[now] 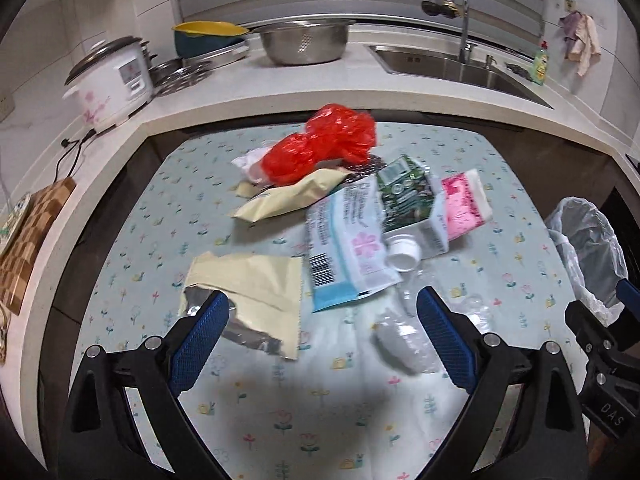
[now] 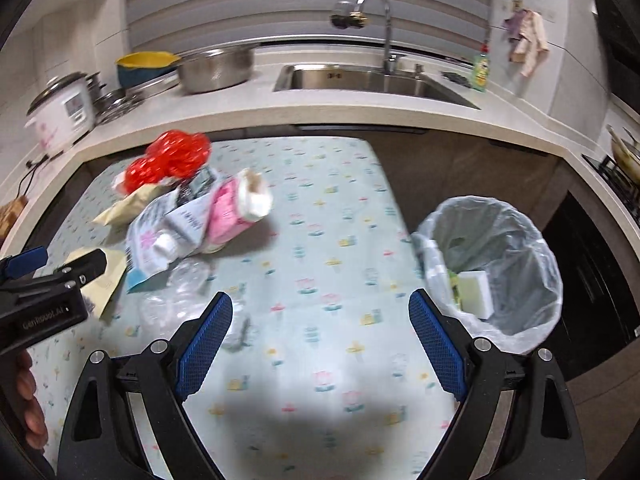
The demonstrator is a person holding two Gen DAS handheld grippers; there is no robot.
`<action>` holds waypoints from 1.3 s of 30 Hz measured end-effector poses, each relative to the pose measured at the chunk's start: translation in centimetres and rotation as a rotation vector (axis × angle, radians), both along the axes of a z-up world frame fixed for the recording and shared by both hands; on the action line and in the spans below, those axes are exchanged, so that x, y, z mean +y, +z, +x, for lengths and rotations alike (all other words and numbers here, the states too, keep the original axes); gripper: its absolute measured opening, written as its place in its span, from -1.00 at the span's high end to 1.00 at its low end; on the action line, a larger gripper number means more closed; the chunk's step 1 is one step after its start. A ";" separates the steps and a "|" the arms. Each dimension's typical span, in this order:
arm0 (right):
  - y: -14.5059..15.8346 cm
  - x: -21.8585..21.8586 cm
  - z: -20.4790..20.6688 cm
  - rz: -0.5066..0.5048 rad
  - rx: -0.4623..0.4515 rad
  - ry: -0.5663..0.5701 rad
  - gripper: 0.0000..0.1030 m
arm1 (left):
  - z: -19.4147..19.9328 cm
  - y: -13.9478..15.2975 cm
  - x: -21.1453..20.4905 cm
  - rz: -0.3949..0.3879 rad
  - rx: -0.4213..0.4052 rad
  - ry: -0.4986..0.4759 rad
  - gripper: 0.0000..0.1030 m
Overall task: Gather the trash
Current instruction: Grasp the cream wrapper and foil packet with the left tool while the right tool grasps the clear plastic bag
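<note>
Trash lies in a heap on the flowered tablecloth (image 1: 168, 216): a red plastic bag (image 1: 324, 140), a torn cream wrapper (image 1: 256, 292), a blue-white pack (image 1: 348, 248), a green and pink carton (image 1: 432, 200) with a white cap (image 1: 404, 254), and clear crumpled plastic (image 1: 404, 340). My left gripper (image 1: 322, 312) is open and empty, above the cream wrapper and clear plastic. My right gripper (image 2: 320, 320) is open and empty over bare cloth, between the heap (image 2: 192, 216) and the lined bin (image 2: 492, 264), which holds some trash.
A counter wraps behind the table with a rice cooker (image 1: 108, 80), steel bowl (image 1: 304, 42), sink (image 1: 452, 64) and soap bottle (image 1: 540, 64). A chopping board (image 1: 28, 240) lies at left. The bin stands off the table's right edge.
</note>
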State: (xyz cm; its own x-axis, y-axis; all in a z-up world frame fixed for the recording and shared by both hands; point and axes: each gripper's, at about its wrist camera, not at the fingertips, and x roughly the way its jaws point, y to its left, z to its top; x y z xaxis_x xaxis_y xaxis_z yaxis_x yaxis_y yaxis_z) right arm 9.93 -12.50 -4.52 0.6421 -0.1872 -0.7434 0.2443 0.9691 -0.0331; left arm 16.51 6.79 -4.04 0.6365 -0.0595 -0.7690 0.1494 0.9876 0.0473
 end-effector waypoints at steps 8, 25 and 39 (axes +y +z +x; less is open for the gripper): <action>-2.7 5.1 2.3 -0.011 0.075 0.080 -0.66 | 0.9 -1.7 5.6 -0.038 0.057 0.083 -0.76; -6.6 8.3 7.3 0.016 0.158 0.133 -0.68 | 5.4 -5.2 8.2 -0.161 0.175 0.147 -0.76; -6.4 7.6 6.8 0.088 0.148 0.169 0.09 | 5.8 -5.7 6.7 -0.154 0.165 0.114 0.76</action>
